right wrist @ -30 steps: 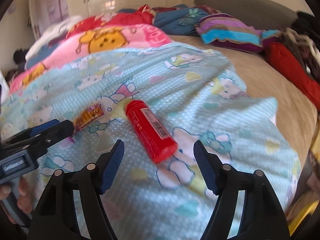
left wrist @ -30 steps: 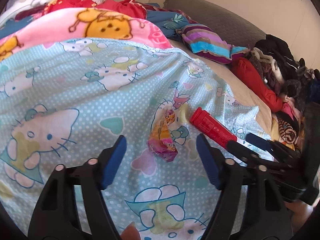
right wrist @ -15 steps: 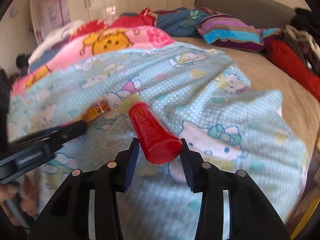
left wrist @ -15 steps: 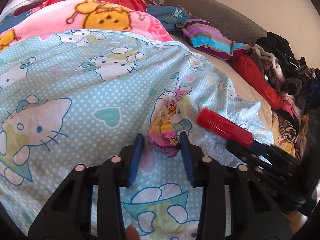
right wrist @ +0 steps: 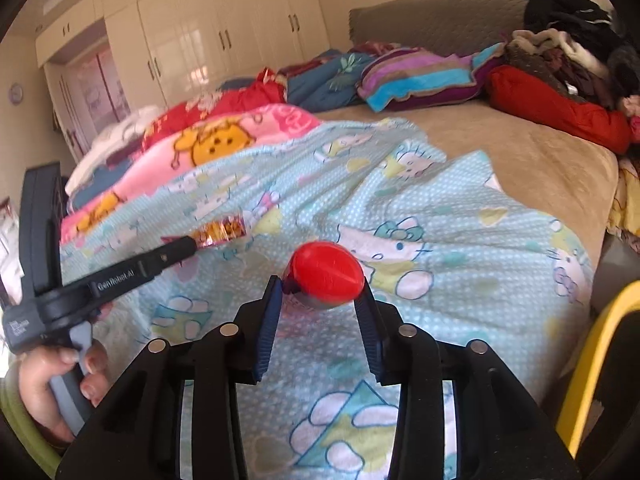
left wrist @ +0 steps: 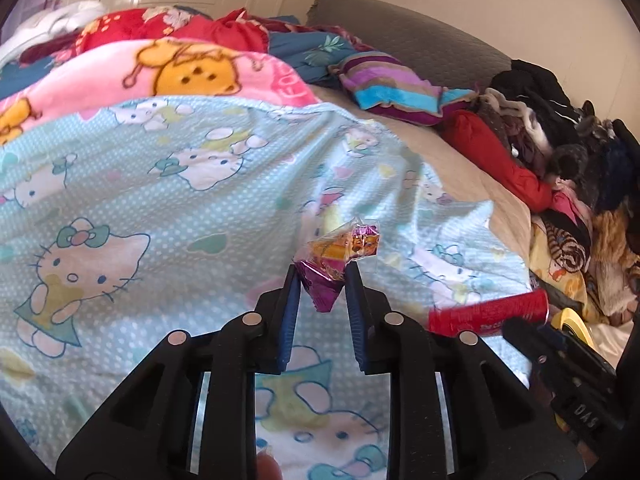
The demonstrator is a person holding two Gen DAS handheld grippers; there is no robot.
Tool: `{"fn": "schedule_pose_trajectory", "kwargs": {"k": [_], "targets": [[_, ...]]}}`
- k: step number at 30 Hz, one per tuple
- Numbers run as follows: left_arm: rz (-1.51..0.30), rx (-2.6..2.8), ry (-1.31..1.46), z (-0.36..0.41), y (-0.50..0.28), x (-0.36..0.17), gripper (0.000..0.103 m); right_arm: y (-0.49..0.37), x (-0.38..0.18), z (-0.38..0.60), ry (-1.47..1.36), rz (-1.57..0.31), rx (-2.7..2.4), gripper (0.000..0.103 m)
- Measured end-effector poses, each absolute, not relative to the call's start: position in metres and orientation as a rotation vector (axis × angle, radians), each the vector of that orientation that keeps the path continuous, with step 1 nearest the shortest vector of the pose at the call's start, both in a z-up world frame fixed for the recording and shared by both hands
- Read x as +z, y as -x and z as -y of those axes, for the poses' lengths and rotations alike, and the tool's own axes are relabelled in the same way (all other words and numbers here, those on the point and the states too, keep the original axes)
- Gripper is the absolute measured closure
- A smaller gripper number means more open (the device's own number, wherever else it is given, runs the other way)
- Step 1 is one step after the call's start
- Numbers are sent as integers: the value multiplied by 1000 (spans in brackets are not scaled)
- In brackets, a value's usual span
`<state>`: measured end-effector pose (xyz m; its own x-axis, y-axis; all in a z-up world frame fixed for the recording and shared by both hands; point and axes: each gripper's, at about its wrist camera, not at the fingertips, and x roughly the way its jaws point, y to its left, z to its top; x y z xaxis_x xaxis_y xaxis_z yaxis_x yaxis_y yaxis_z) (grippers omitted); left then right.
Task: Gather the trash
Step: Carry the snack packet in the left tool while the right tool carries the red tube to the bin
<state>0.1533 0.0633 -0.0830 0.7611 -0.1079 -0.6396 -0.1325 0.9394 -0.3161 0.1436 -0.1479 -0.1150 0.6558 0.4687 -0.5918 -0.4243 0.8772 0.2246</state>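
Observation:
A crumpled purple-and-yellow snack wrapper point(left wrist: 340, 252) hangs clear of the light-blue cat-print blanket point(left wrist: 160, 200). My left gripper point(left wrist: 323, 276) is closing and its blue pads pinch the wrapper's lower end. A red tube point(right wrist: 324, 276) points end-on at the right wrist camera. My right gripper point(right wrist: 320, 290) is closing with its pads pressed on the tube's sides. In the left wrist view the red tube point(left wrist: 488, 314) shows at the lower right, held off the blanket. In the right wrist view the left gripper point(right wrist: 176, 250) carries the wrapper point(right wrist: 220, 232), with a hand point(right wrist: 48, 380) on its grip.
A pink cartoon blanket point(left wrist: 200, 76) and a striped pillow point(left wrist: 392, 88) lie further up the bed. Piled clothes point(left wrist: 560, 140) fill the right side. A yellow tape roll point(left wrist: 572, 320) and a yellow edge point(right wrist: 592, 352) sit off the bed's right. White wardrobes point(right wrist: 208, 36) stand behind.
Both grippers closed from wide open, the left on the wrapper and the right on the red tube. Both things came up off the blanket, and the tube swung end-on to the right camera.

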Motion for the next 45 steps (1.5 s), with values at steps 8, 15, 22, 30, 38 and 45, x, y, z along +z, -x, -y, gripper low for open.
{"fn": "schedule_pose_trajectory", "kwargs": {"k": [8,15,22,30,38,45], "targets": [[-671,-88,313,-25,-144,-57,87,-127,-92,187,-140,-629,453,70],[-642,-211,273,24,-139,-32,87,-115,-68,239,-210,-558,375,71],[-631,-326,201,78,-133,-17,87,-97,-49,296,-253,-502,277,71],[-624,-425,143,126,-127,-8,87,-78,-42,352,-305,-465,174,71],[-633,-503,91,162,-120,-7,87,-67,-49,393,-338,-475,90,71],[-647,-550,50,187,-115,-12,87,-61,-62,414,-348,-511,25,71]]}}
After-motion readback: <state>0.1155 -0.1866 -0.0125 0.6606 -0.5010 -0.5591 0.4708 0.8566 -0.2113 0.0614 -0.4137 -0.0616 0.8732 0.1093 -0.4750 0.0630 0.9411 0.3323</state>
